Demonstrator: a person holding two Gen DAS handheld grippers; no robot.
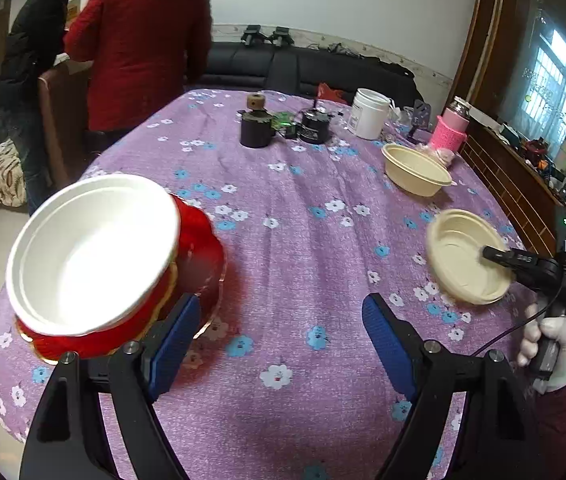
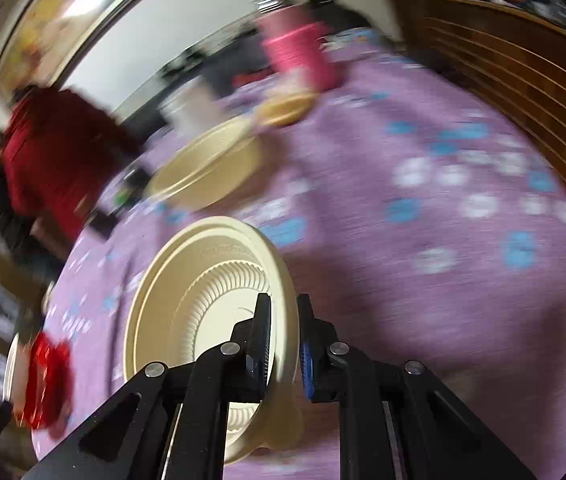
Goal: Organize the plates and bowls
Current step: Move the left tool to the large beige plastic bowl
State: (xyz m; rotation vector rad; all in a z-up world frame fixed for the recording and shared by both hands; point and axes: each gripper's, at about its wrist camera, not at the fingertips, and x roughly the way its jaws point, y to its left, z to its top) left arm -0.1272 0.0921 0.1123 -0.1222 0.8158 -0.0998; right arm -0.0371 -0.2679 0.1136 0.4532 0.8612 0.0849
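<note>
A white bowl (image 1: 91, 252) sits tilted on a stack of red plates (image 1: 199, 252) at the table's left. My left gripper (image 1: 283, 340) is open and empty just right of that stack. My right gripper (image 2: 283, 332) is shut on the rim of a cream bowl (image 2: 203, 300), held tilted above the cloth; it also shows in the left wrist view (image 1: 463, 256). A second cream bowl (image 1: 415, 170) rests farther back on the right. The right wrist view is blurred by motion.
The table has a purple flowered cloth (image 1: 303, 220). At the back stand a dark cup (image 1: 257, 130), a black jar (image 1: 315, 126), a white tub (image 1: 369, 114) and a pink flask (image 1: 451, 128). Two people (image 1: 139, 44) stand at the far left. A wooden cabinet (image 1: 523, 188) runs along the right.
</note>
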